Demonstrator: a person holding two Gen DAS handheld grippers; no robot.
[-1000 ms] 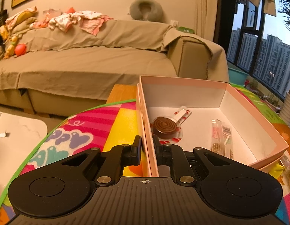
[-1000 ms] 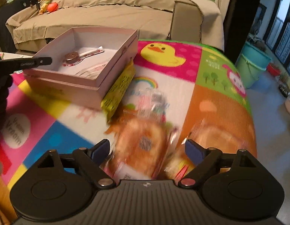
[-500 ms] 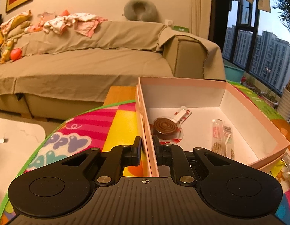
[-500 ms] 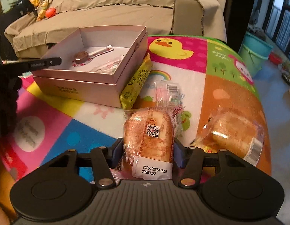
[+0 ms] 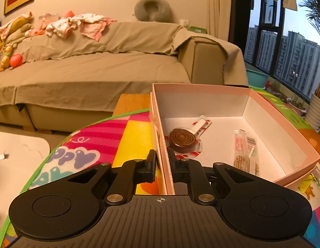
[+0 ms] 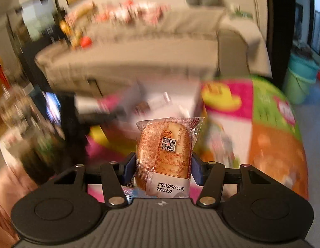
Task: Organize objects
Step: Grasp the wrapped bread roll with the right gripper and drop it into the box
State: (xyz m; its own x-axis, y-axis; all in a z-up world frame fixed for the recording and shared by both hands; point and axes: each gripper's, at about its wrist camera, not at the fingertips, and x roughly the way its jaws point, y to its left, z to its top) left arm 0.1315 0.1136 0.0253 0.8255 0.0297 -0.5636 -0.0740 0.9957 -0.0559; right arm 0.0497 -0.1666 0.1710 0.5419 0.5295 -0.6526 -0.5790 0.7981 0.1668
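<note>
A pink open box stands on the colourful play mat. Inside lie a chocolate lollipop in its wrapper and a clear packet of small sweets. My left gripper is shut on the box's near left wall. My right gripper is shut on a wrapped bread bun and holds it in the air above the mat. The box shows blurred in the right wrist view.
A tan sofa with clothes and toys on it stands behind the mat. A teal bucket stands at the right by the window. Another wrapped bun lies blurred on the mat's right side.
My right gripper closed on the bread bun and lifted it off the mat, swinging toward the box. My left gripper kept its hold on the box wall.
</note>
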